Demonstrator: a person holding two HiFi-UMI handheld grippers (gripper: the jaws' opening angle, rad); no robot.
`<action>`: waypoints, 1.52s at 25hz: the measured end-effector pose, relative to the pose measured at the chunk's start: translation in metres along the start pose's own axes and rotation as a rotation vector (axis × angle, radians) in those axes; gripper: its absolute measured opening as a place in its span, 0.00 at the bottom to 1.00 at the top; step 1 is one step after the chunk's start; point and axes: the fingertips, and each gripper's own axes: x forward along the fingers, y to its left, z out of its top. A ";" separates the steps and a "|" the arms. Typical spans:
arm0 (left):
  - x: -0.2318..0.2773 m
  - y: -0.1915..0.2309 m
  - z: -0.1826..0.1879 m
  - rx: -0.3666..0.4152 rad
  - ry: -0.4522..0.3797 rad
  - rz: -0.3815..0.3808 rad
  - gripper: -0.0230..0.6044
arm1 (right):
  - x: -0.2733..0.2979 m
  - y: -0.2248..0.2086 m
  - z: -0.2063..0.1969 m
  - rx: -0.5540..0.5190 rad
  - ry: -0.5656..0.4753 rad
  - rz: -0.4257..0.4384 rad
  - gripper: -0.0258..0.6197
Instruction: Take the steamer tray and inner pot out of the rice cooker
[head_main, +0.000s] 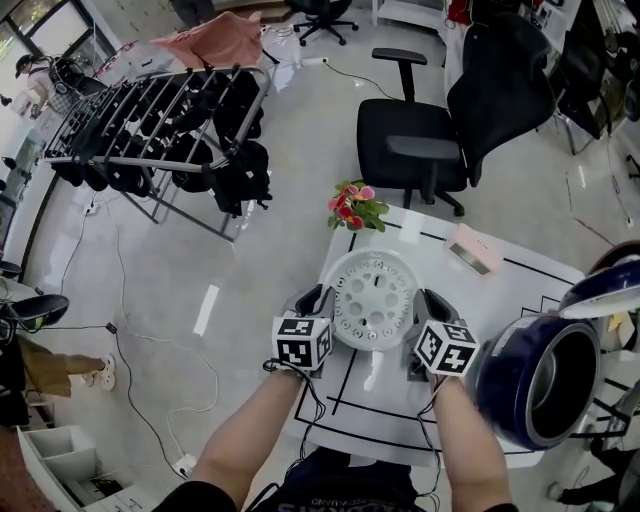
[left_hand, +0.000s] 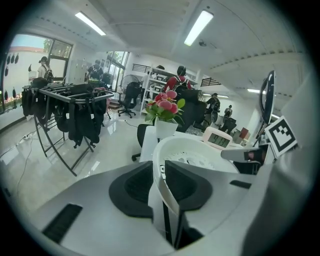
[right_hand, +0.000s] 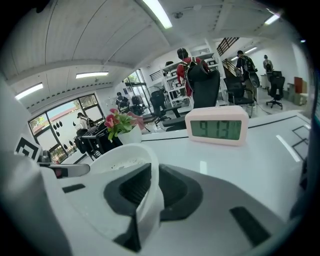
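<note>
The white perforated steamer tray (head_main: 373, 298) hangs low over the white table (head_main: 515, 285), held by its rim from both sides. My left gripper (head_main: 318, 300) is shut on the tray's left rim, and my right gripper (head_main: 425, 303) is shut on its right rim. In the left gripper view the rim (left_hand: 161, 192) runs between the black pads (left_hand: 135, 187). The right gripper view shows the rim (right_hand: 150, 192) pinched the same way. The dark blue rice cooker (head_main: 500, 385) stands at the right with its lid up, and the metal inner pot (head_main: 552, 385) is still inside. I cannot tell whether the tray touches the table.
A pot of pink flowers (head_main: 355, 207) stands at the table's far left corner, and a pink digital clock (head_main: 472, 249) lies behind the tray. Beyond the table are a black office chair (head_main: 440, 130) and a clothes rack (head_main: 160, 120) on the floor.
</note>
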 end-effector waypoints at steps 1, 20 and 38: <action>0.000 0.001 0.000 0.001 -0.001 -0.001 0.16 | 0.000 0.001 0.000 -0.001 -0.002 0.001 0.12; -0.056 -0.042 0.050 0.041 -0.130 -0.114 0.32 | -0.070 0.059 0.068 -0.179 -0.239 0.160 0.28; -0.161 -0.299 0.095 0.266 -0.222 -0.612 0.49 | -0.314 0.046 0.153 -0.367 -0.546 0.095 0.42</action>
